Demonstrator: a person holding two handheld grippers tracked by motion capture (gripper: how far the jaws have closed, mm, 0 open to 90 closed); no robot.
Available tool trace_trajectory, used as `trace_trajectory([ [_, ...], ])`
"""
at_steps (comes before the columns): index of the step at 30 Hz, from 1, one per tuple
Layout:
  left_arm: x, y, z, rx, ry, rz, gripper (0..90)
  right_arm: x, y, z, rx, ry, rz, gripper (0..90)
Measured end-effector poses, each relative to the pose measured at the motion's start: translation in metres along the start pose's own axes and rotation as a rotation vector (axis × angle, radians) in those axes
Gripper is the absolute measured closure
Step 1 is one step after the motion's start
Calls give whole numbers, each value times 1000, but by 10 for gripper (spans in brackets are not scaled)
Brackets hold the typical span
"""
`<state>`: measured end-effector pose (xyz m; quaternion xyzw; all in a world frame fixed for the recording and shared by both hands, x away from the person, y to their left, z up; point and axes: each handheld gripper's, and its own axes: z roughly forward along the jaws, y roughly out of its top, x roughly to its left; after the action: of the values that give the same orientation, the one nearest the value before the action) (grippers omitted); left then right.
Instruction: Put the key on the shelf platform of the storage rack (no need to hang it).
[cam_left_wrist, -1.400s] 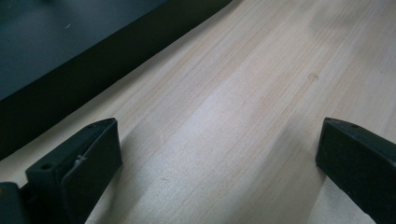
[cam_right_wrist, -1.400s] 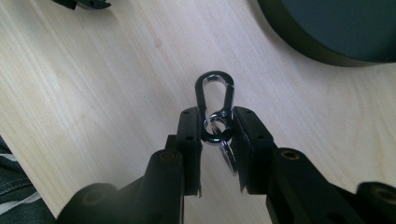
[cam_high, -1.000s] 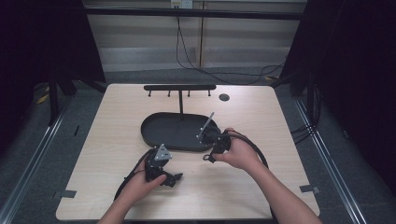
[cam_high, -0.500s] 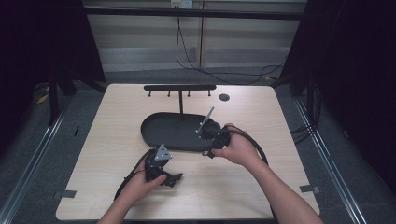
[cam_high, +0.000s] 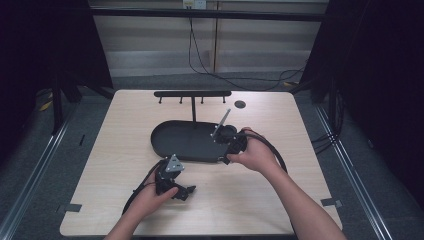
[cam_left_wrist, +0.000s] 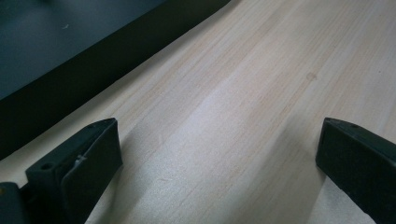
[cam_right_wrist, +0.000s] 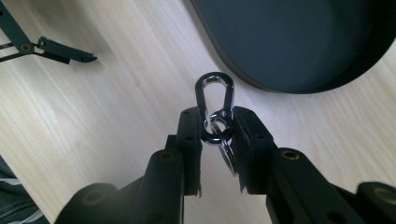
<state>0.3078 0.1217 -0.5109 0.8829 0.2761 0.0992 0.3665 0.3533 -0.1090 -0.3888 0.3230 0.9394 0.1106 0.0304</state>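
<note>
Pinching a black carabiner between the pads of the right gripper, jaws pressed onto its lower end where the silver key ring is threaded through. Pointing the carabiner's long axis straight along the jaws, 6 to 12 o'clock in the right gripper view, with the rounded free end and its gate sticking out past the fingertips at 12. Hanging just above bare wood of the table, with the rim of the black oval tray sitting near at 1 to 2 o'clock in that view.

Seen from the high view, holding the right gripper at the tray's near right edge, jaws aiming roughly toward 9 o'clock. Judging the hook rack to be the goal: standing at about 11 o'clock from that gripper, across the tray, its bar running 9 to 3 o'clock with small pegs hanging beneath. Needing, most likely, to swing the carabiner's free loop round from 9 toward 11 to 12 o'clock and lift it to peg height before hooking on.

Resting the left gripper low on the table at about 7 o'clock from the right one, jaws spread wide with nothing between them. Lying well apart from the rack, so leaving the right hand clearly the nearer one for the reach.
</note>
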Motion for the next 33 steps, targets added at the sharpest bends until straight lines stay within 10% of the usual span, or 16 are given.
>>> trace_trajectory([
  [33, 0, 0, 0, 3, -4, 1, 0, -9, 20, -5, -42, -25, 17, 733],
])
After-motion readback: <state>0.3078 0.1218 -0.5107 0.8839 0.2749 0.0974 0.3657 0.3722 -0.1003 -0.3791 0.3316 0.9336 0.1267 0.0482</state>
